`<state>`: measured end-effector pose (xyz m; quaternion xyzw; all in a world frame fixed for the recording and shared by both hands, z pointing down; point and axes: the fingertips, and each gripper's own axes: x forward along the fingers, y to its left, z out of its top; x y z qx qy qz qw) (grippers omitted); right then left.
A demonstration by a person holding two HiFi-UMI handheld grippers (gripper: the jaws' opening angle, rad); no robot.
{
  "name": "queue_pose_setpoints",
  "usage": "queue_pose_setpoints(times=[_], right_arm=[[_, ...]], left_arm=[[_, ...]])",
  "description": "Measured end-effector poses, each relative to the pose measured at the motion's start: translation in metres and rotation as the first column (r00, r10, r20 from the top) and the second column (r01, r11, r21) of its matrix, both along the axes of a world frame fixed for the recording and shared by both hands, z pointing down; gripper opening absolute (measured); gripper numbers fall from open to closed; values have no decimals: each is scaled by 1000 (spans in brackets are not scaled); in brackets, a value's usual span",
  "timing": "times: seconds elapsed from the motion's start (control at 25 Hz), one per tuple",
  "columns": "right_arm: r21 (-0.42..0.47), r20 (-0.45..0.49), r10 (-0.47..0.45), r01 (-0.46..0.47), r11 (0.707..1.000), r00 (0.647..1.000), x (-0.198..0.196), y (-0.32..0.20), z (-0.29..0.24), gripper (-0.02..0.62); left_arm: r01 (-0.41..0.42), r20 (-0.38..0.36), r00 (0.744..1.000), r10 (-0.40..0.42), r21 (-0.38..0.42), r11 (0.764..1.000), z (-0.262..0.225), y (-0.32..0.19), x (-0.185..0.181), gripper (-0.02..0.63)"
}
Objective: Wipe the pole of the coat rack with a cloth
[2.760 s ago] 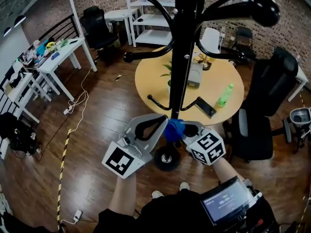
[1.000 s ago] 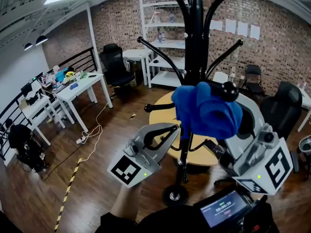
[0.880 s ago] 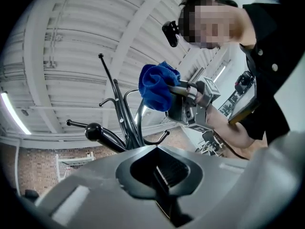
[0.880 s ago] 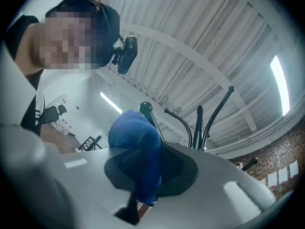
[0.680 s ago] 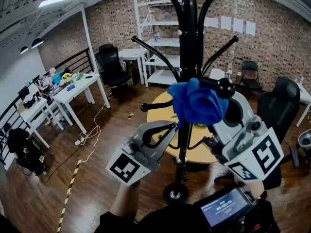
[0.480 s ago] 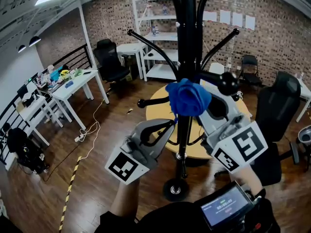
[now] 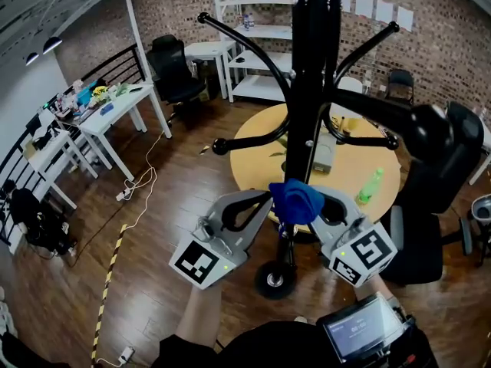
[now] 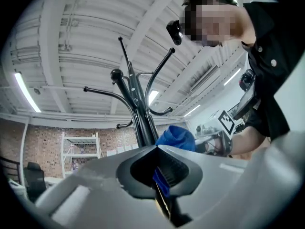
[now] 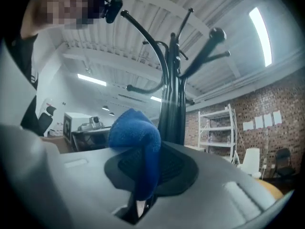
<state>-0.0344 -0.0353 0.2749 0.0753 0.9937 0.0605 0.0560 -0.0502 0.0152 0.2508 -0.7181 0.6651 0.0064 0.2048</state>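
Blue cloth [image 7: 296, 200] sits bunched against the front of the black coat rack pole [image 7: 309, 90], low on it and a little above the round base [image 7: 274, 279]. Both grippers meet at the pole: the left gripper [image 7: 262, 202] comes in from the pole's left and the right gripper [image 7: 322, 202] from its right, each tip at the cloth. The right gripper's jaws are closed on a thick fold of the cloth, which bulges up over them. The left gripper's jaws are pressed together too, with a thin blue edge of the cloth pinched in the seam between them. Behind the pole stands a round yellow table [image 7: 249, 171] — a green bottle [image 7: 364, 187] stands on it to the pole's right — and a black office chair [image 7: 426, 232] sits farther right.
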Motion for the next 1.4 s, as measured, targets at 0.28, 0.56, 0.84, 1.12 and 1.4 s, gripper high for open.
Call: queue_pose_setpoints(times=[0.28, 0.56, 0.84, 1.12, 1.4], right_arm=[[-89, -297, -58, 32, 996, 953, -9, -2, 110, 46], [-202, -501, -122, 22, 979, 857, 5, -3, 164, 46], [-96, -589, -142, 105, 990, 796, 38, 19, 149, 46], [82, -562, 44, 3, 997, 826, 23, 4, 161, 46], [17, -469, 85, -88, 996, 879, 3, -11, 132, 46]], left_arm=[[17, -60, 998, -20, -46, 999, 36, 0, -9, 3], [6, -72, 997, -11, -76, 997, 52, 1, -7, 3], [-38, -49, 998, 36, -41, 998, 39, 16, -1, 3], [-66, -45, 997, 65, -21, 998, 37, 15, -7, 3], [-82, 11, 997, 83, -40, 996, 23, 6, -42, 3]])
